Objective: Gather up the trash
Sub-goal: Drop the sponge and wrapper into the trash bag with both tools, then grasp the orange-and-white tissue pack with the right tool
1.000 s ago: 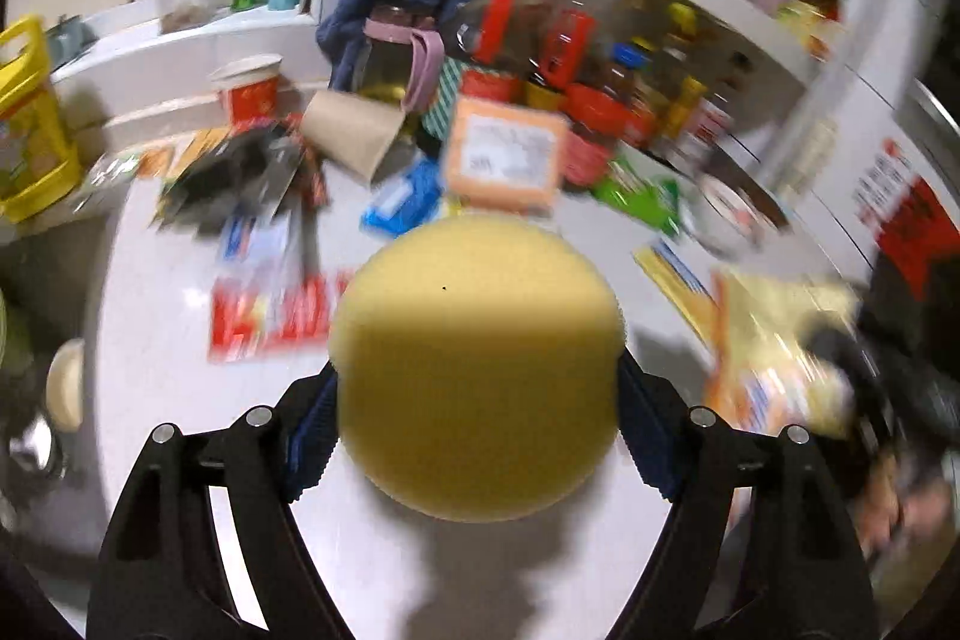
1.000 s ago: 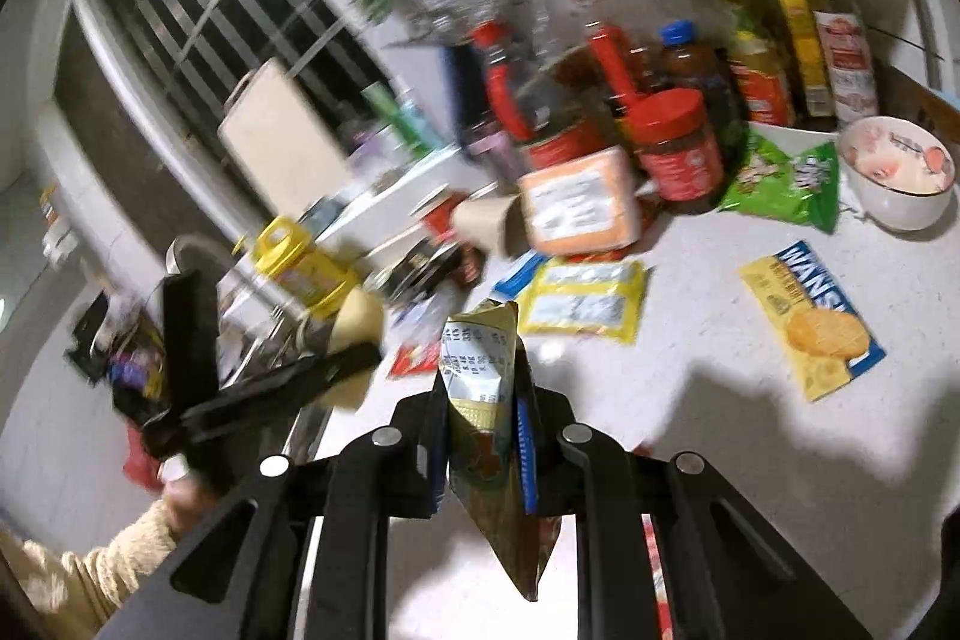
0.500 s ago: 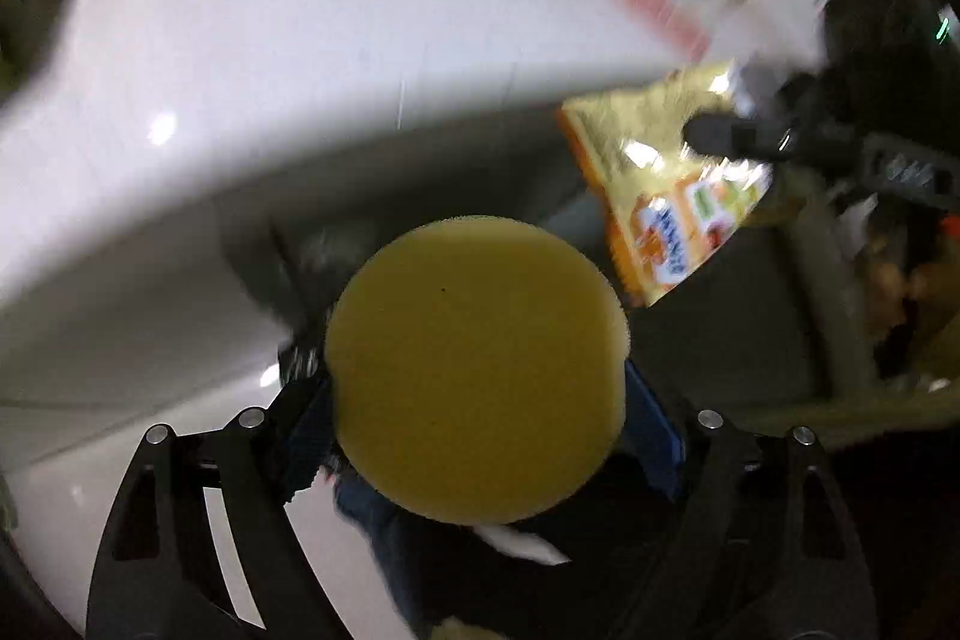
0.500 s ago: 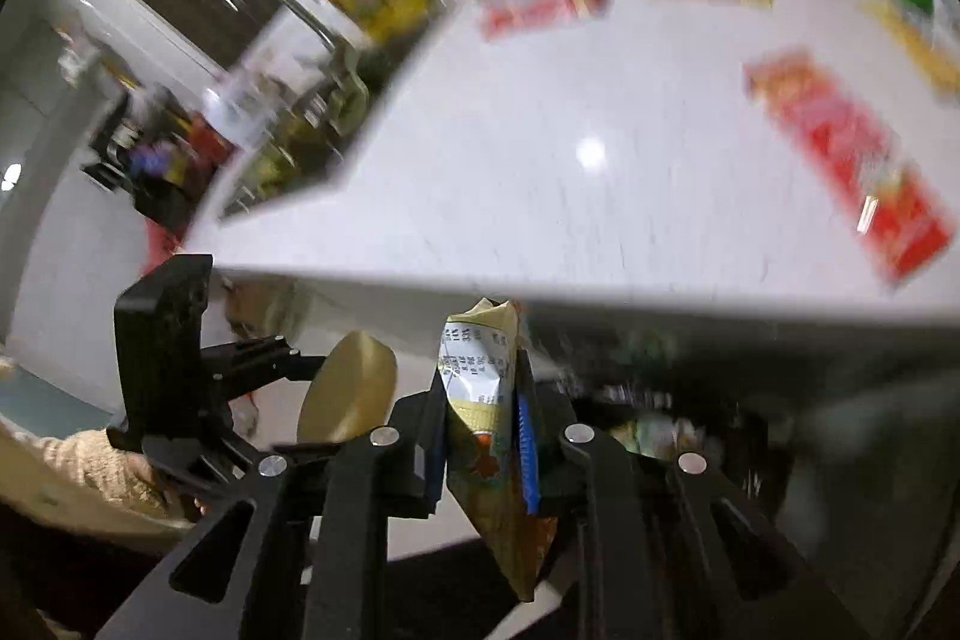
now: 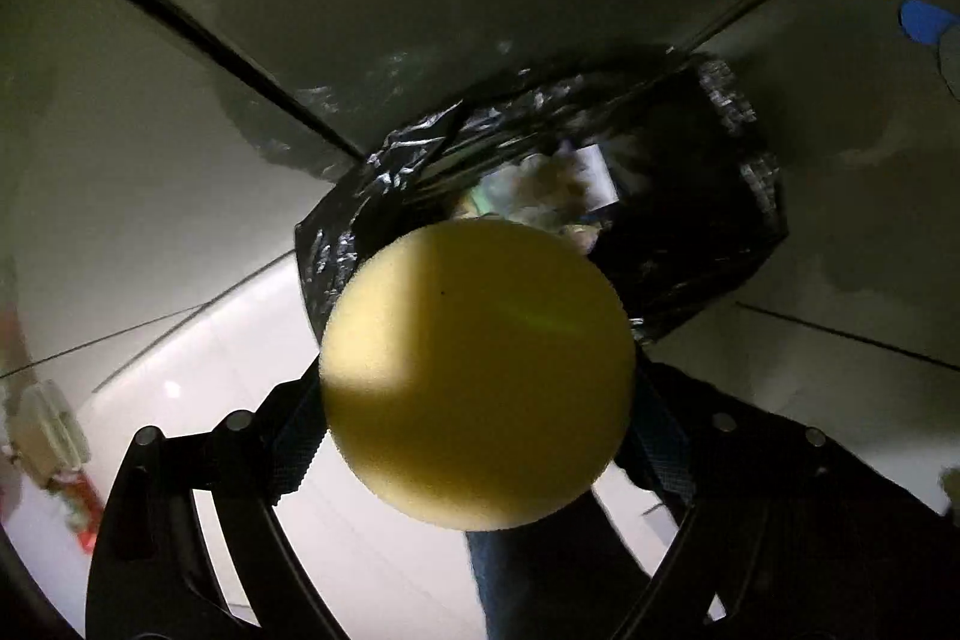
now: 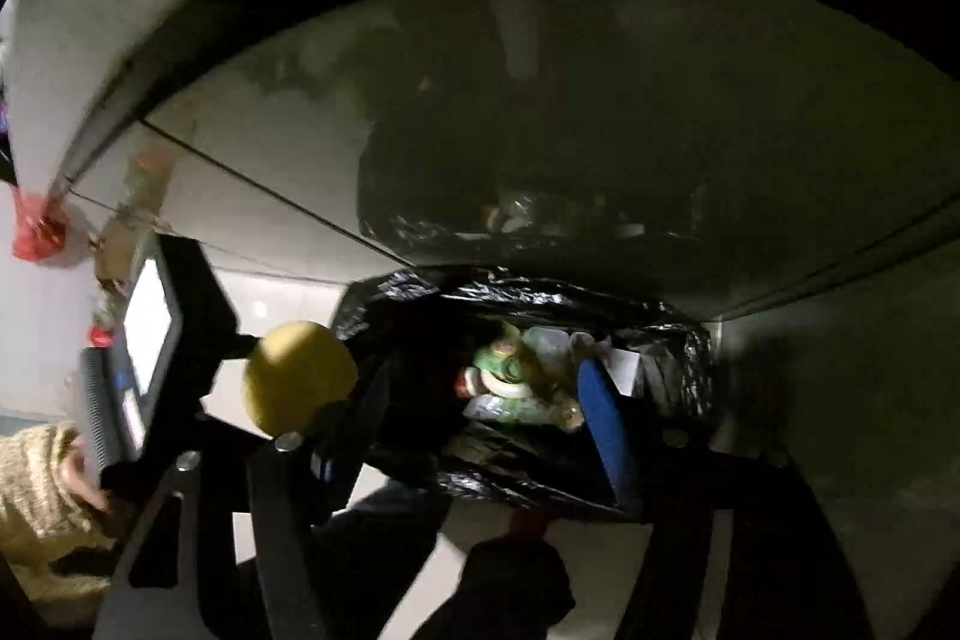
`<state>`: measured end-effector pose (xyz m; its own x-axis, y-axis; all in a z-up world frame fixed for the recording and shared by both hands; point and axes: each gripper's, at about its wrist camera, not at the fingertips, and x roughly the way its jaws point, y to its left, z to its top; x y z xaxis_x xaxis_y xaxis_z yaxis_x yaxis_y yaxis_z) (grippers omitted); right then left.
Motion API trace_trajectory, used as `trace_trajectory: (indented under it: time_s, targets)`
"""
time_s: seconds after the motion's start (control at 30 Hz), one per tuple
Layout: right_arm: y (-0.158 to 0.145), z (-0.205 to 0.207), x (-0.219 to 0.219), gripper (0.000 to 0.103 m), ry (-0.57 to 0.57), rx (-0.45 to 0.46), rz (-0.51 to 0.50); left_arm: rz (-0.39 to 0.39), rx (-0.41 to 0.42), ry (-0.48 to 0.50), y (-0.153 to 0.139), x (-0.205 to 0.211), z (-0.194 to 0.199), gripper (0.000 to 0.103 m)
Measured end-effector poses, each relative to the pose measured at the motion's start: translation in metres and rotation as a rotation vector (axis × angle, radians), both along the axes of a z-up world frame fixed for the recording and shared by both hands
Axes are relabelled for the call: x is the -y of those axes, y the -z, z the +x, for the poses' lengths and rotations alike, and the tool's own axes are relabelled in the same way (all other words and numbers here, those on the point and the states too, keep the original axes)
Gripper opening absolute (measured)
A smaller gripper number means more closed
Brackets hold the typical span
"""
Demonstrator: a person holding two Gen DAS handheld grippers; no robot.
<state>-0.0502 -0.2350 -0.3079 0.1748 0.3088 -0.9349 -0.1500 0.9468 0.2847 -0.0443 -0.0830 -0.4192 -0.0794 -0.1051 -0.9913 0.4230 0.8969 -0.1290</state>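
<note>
We can read no text here. The wrappers (image 6: 516,388) in the black bin bag (image 6: 528,484) show colours only, perhaps print, but blur and dim light leave nothing we could make out.

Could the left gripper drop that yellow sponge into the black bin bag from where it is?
Probably yes: the left gripper holds the yellow sponge near the open bin bag, nothing between them.

- Pale tiled floor (image 5: 198,358), partly in shadow.
- Bin lined with a black bag (image 5: 744,196) stands on it, holding wrappers (image 6: 522,382).
</note>
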Motion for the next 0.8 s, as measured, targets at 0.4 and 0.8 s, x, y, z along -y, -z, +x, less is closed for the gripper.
trace_trajectory:
  time_s: [0.4, 0.8]
  targets:
    - [-0.137, -0.007, -0.005, 0.090, -0.084, 0.249, 0.152, -0.405, 0.072, -0.174, -0.110, -0.053, -0.011, 0.094]
    - [-0.174, 0.004, -0.030, 0.089, -0.109, 0.298, 0.214, -0.469, 0.036, -0.181, -0.122, -0.056, -0.013, 0.094]
